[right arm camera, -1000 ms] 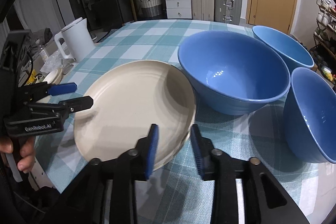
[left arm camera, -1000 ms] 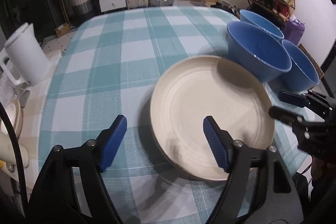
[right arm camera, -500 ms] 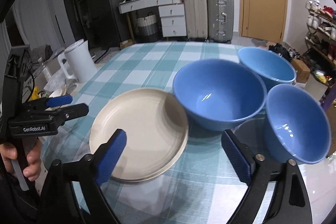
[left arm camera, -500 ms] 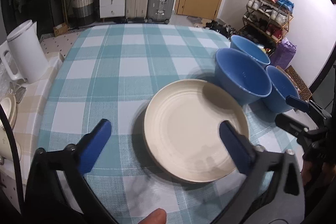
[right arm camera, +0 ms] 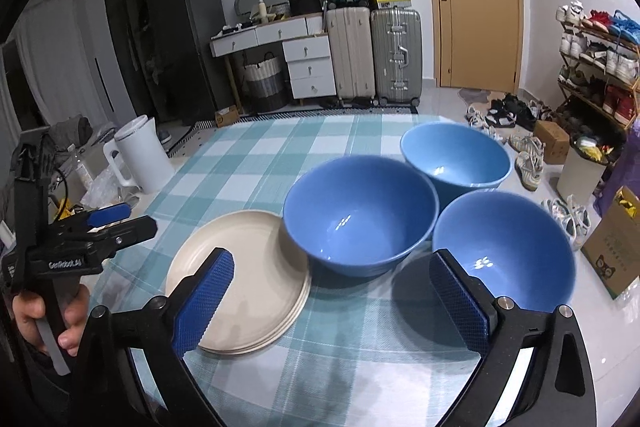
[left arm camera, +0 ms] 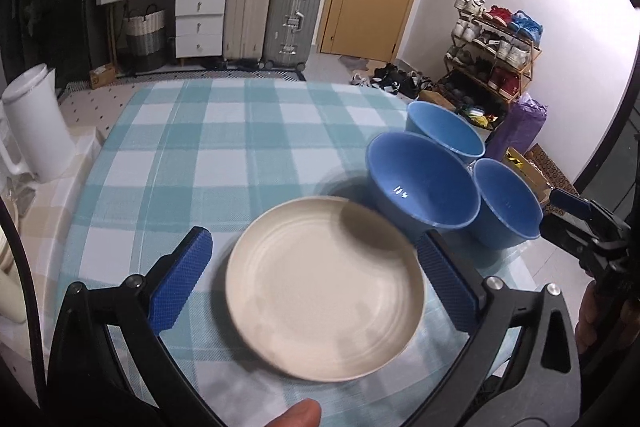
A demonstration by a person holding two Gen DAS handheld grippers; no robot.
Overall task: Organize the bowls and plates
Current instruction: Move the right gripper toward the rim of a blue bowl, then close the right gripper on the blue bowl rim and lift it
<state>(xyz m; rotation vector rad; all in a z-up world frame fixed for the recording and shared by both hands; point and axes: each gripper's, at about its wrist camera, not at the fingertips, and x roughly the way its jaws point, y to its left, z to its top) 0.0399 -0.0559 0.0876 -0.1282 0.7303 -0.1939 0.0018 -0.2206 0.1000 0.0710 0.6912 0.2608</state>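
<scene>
A stack of cream plates (left arm camera: 324, 291) lies on the checked tablecloth, near the front edge. Three blue bowls stand to its right: a darker one (right arm camera: 360, 215) touching the stack, a lighter one (right arm camera: 456, 155) behind it, and a third (right arm camera: 504, 243) at the front right. My left gripper (left arm camera: 314, 243) hovers above the plates, wide open and empty. My right gripper (right arm camera: 331, 259) is above the gap between plates and bowls; its jaws are still opening, with nothing between them. Each gripper shows in the other's view, the left gripper (right arm camera: 116, 223) and the right gripper (left arm camera: 572, 215).
A white kettle (right arm camera: 140, 155) stands off the table's left side. The table (left arm camera: 240, 147) has a teal checked cloth, bare at the back. A hand (right arm camera: 32, 311) holds the left gripper's handle. Suitcases, drawers and a shoe rack line the room behind.
Both grippers opened wide and rose up and back from the plates. The right gripper, which was shut narrow at the plate rim, has let go; the plates stay on the table.
</scene>
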